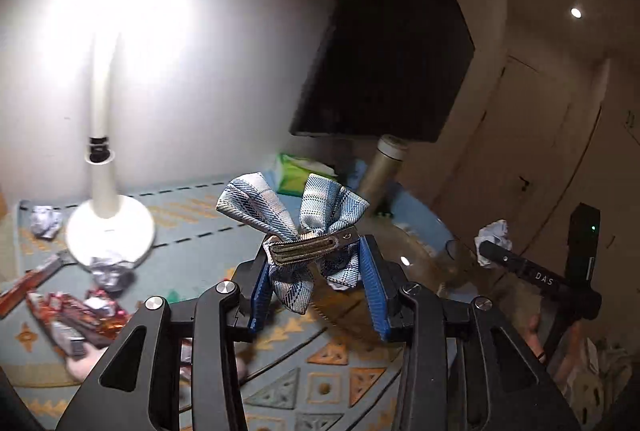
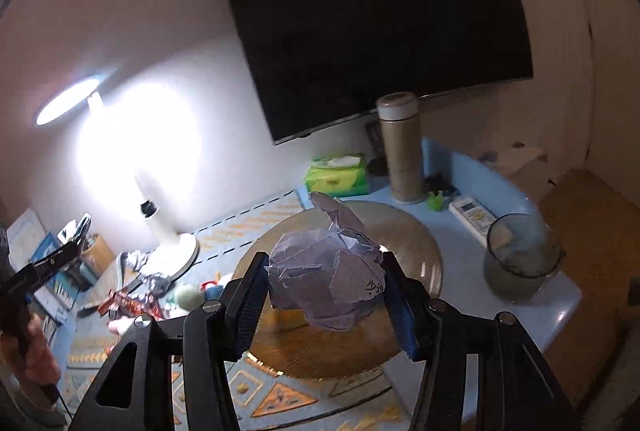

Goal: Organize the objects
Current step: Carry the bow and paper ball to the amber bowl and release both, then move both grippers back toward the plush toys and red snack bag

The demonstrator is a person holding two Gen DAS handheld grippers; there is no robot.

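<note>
Left gripper [image 1: 316, 271] pinching bow clip [image 1: 296, 231] — right gripper [image 2: 326, 281] clamping crumpled paper [image 2: 326, 271] above plate [image 2: 420, 251].

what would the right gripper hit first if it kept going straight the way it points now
Probably the brown glass plate below and ahead of the right gripper, which is shut on the crumpled paper. Beyond it stand the tissue pack and thermos. Depth is unclear.

We see a bare brown glass plate [image 2: 416, 251] ahead, with open room above it. A tall flask [image 2: 402, 147], tissue pack [image 2: 336, 173] and glass jar [image 2: 520, 255] hem its far side; a lamp base [image 2: 176, 251] and wrappers [image 1: 80, 315] crowd the left.
</note>
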